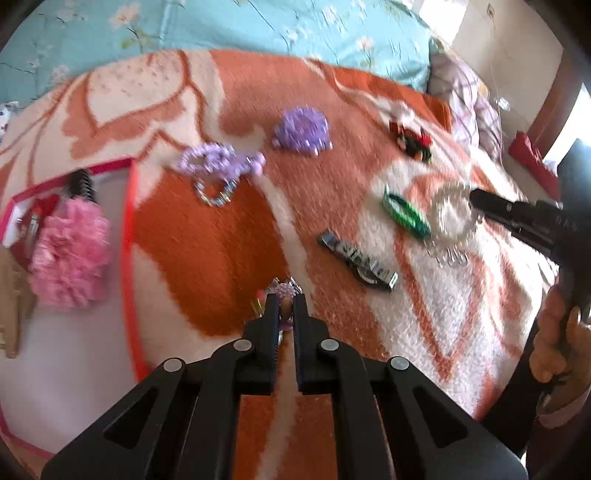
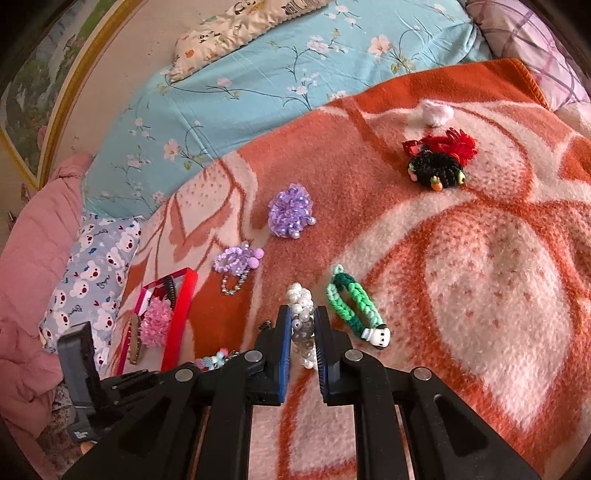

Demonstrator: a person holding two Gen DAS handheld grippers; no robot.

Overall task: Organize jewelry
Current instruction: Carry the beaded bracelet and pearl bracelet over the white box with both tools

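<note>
here, white-grey pearl bracelet (image 2: 301, 325) between right gripper (image 2: 303, 325) fingers.

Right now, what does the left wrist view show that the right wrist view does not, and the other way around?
Only the left wrist view shows the dark rectangular clip on the blanket and the small purple beaded piece pinched in the left gripper.

Only the right wrist view shows the snowman charm on the green braided band, and the panda-print pillow.

Both show the pearl bracelet at the right gripper, the purple scrunchie, the red-rimmed box holding the pink scrunchie, and the orange blanket.
</note>
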